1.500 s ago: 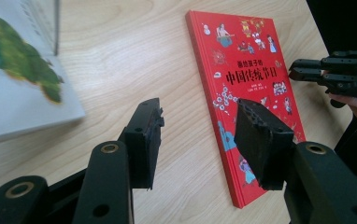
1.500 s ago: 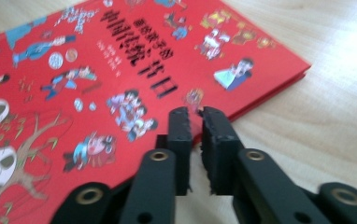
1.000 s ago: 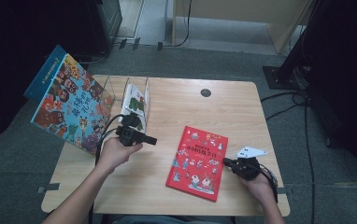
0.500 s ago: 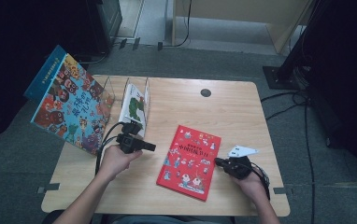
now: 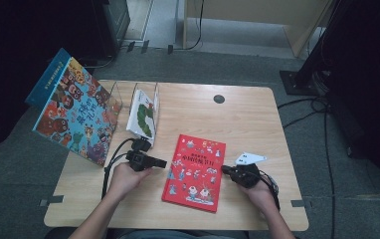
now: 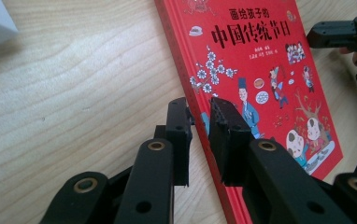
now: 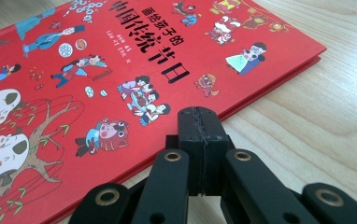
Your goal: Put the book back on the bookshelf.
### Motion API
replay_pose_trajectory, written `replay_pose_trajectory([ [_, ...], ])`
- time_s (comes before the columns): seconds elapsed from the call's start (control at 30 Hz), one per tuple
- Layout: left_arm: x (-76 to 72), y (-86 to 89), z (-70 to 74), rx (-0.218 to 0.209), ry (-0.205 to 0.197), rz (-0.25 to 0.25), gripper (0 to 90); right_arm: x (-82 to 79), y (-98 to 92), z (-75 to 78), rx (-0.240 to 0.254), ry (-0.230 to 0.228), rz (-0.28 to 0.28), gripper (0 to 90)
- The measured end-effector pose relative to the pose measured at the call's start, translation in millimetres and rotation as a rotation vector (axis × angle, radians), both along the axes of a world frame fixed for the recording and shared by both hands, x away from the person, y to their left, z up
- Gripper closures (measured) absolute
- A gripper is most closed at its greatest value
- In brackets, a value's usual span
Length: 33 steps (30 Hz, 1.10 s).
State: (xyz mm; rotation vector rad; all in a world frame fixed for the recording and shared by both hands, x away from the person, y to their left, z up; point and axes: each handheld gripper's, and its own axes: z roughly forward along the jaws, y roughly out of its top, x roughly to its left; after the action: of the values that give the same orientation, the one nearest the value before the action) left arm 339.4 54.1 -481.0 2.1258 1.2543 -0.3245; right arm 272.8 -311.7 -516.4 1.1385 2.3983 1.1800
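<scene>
- Right gripper: jaws pressed together, empty, tips against the right edge of the red book.
- Left gripper: jaws had just been closing, a narrow gap left, straddling the book's spine edge, not yet pinching.
- Red book lay flat, front centre of the table.
- Farther: clear rack holding a white book.

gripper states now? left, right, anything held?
Left gripper: jaws narrowly apart and just been closing, straddling the spine edge of the red book, not yet pinching it.
Right gripper: shut, empty, tips at the book's edge.
</scene>
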Motion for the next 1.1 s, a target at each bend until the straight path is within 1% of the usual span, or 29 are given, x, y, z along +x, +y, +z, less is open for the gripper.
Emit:
replay_pose_trajectory([
  [0.03,-1.2,0.4,-1.3,0.005,-0.004,0.005,80.6,0.9,0.6,-0.1,-0.001,-0.002,0.003,90.0],
  [0.1,-2.4,1.0,-2.8,0.002,0.0,0.013,82.5,2.8,2.3,-0.3,0.003,-0.003,0.004,90.0],
  [0.23,-6.1,2.2,-5.9,-0.006,0.005,0.029,82.5,6.4,5.1,-0.6,0.005,-0.005,0.006,90.0],
  [0.4,-9.0,1.8,-9.0,-0.01,0.01,0.035,82.5,10.4,7.8,-0.8,0.008,-0.002,0.015,89.7],
  [0.47,-10.0,1.0,-10.0,-0.003,0.009,0.038,82.6,11.8,8.9,-1.3,0.014,-0.003,0.015,89.8],
  [0.63,-12.2,0.7,-13.0,-0.002,0.013,0.042,82.7,14.1,10.7,-2.1,0.027,-0.002,0.015,89.2],
  [0.8,-14.0,-0.7,-15.9,0.006,0.015,0.045,82.7,15.3,13.5,-2.7,0.025,-0.013,0.016,89.3],
  [0.93,-14.4,0.4,-17.1,0.002,0.018,0.054,82.5,15.9,14.8,-2.9,0.02,-0.022,0.019,89.2],
  [1.07,-15.1,1.4,-17.4,0.008,0.017,0.057,82.4,17.1,16.8,-2.1,0.015,-0.015,0.014,89.4],
  [1.1,-15.4,1.8,-17.6,0.008,0.015,0.058,82.2,17.3,17.6,-2.1,0.012,-0.02,0.015,89.4],
])
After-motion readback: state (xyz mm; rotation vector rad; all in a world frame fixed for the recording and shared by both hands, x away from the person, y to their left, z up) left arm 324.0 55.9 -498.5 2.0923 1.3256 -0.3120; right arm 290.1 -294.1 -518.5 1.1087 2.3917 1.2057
